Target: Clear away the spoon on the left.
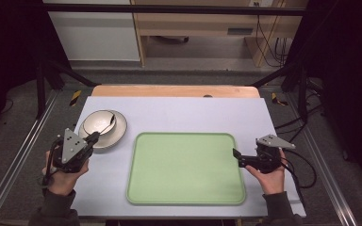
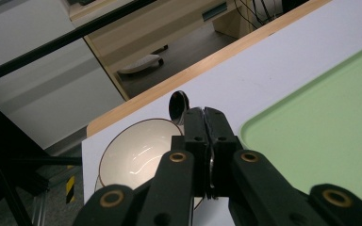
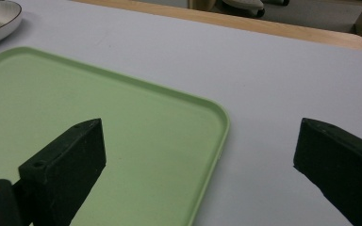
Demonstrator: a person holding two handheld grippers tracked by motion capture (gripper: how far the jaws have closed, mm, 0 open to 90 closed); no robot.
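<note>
A spoon (image 2: 178,104) was held by its handle in the left gripper (image 1: 93,138), whose jaws were pressed together on it; the spoon's long axis ran away from the gripper toward the far right, its dark bowl end lying over the far rim of a white bowl (image 1: 100,122) stacked on a plate (image 1: 118,136) at the left of the tabletop (image 1: 179,113). The empty green tray (image 1: 186,168) lay to the right of the spoon. The right gripper (image 1: 237,157) was seen spread wide and empty, straddling the tray's right edge.
</note>
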